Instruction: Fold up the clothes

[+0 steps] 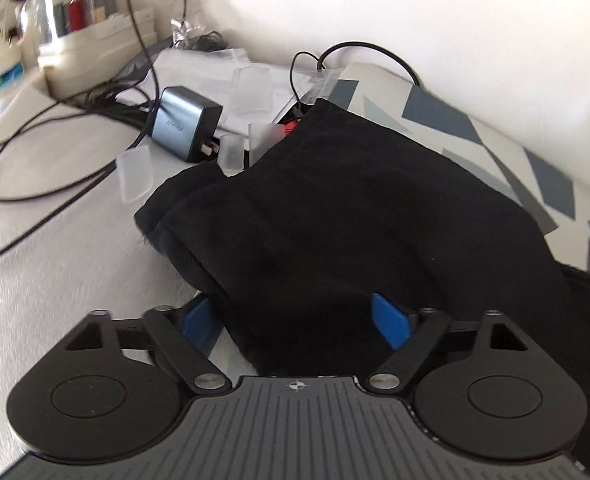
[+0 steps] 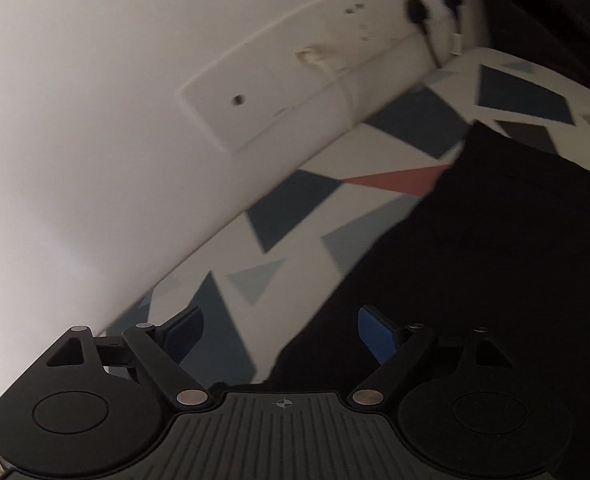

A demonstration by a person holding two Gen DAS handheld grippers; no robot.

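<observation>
The left gripper (image 1: 297, 322) has its jaws spread wide, straddling the near edge of a black garment (image 1: 335, 216) that lies partly folded on a grey bed sheet (image 1: 55, 272) and a geometric-patterned cover (image 1: 495, 136). Beyond the garment sit a grey power adapter (image 1: 185, 122), black cables (image 1: 47, 184) and clear plastic packets (image 1: 135, 174). The right gripper (image 2: 281, 334) also has wide jaws, over the garment's edge (image 2: 495, 260) beside a white wall (image 2: 95, 120) with plugged sockets (image 2: 417, 12).
</observation>
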